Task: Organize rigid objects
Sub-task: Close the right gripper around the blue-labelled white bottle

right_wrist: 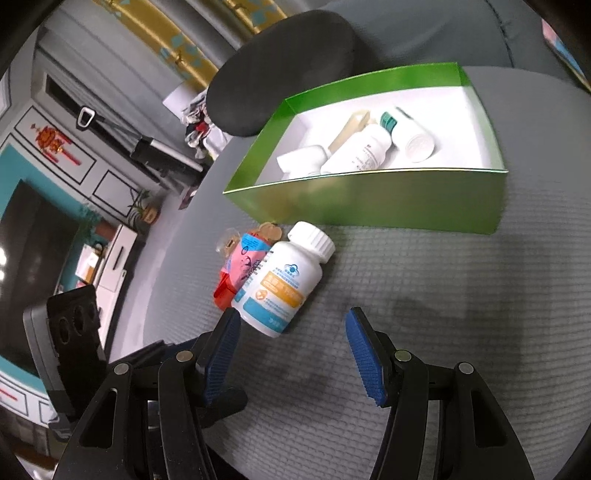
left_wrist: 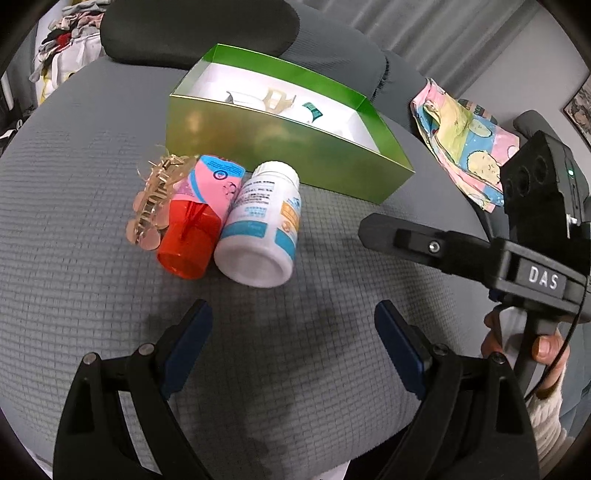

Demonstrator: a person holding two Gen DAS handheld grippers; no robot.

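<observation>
A white pill bottle (left_wrist: 260,225) (right_wrist: 284,280) lies on its side on the grey textured cover, beside a red bottle with a pink label (left_wrist: 195,221) (right_wrist: 240,273) and a gold hair clip (left_wrist: 155,199) (right_wrist: 251,232). Behind them stands a green box (left_wrist: 280,162) (right_wrist: 369,206) with white bottles and a beige clip inside. My left gripper (left_wrist: 293,325) hangs open just in front of the white bottle, nothing between its fingers. My right gripper (right_wrist: 291,334) is open too, its left fingertip close to the white bottle's base; in the left wrist view it (left_wrist: 376,229) reaches in from the right.
A dark cushion (left_wrist: 199,29) (right_wrist: 280,70) lies behind the box. A colourful patterned cloth (left_wrist: 465,144) lies at the right. A person's hand (left_wrist: 546,350) holds the right gripper's handle. Bare grey cover (right_wrist: 443,350) spreads in front of and right of the bottles.
</observation>
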